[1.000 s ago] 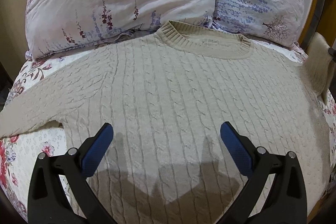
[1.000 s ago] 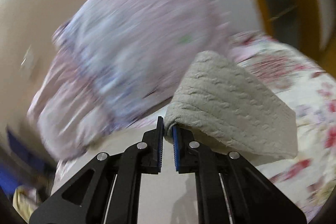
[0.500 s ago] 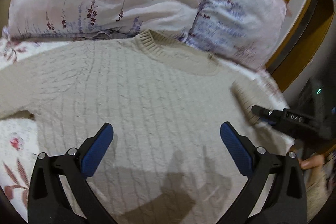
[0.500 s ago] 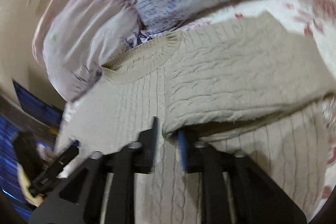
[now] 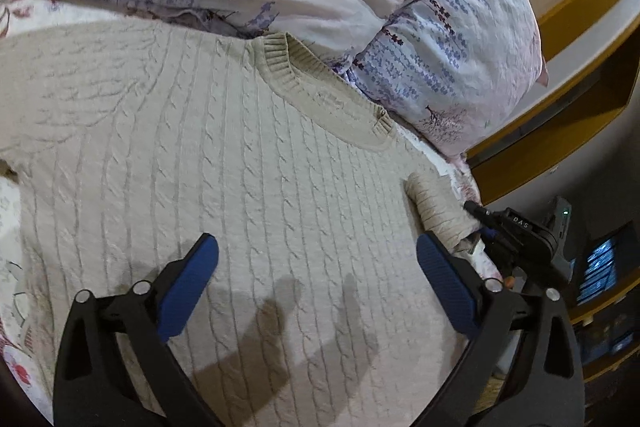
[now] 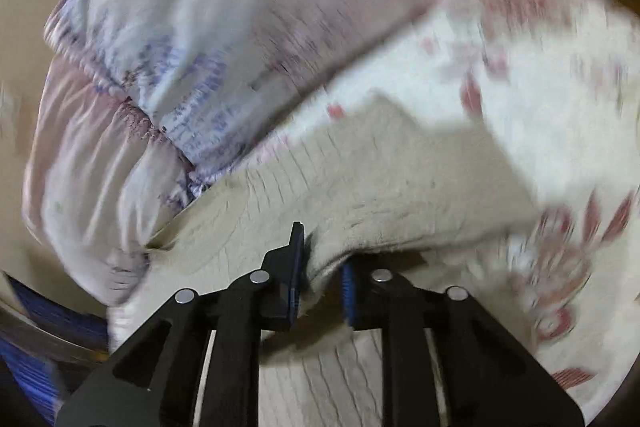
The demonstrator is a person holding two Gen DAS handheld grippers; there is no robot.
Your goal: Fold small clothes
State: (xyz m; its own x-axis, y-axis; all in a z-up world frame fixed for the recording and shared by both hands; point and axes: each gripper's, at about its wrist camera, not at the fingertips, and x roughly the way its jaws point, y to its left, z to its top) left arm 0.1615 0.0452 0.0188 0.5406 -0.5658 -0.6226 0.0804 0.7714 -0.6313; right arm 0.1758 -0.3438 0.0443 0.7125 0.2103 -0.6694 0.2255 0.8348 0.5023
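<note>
We have the beige cable-knit sweater (image 5: 224, 163) flat on the floral bed (image 6: 520, 75), collar toward the pillows. Right hand-held gripper (image 6: 322, 283) is closing on the sleeve (image 6: 400, 195); left hand-held gripper (image 5: 316, 267) hovers spread above the body. The knit looks soft, floppy and stretchy, so we'd grip cuffs and hems.

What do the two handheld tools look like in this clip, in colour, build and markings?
Both match. The left tool has black plastic arms with triangular cut-outs, silver rivets at the joints and blue ribbed pads. The right tool shows the same black frame, rivets and blue pads. From the left wrist view, its body carries white letters that look like "DAS" and a small green light.
</note>
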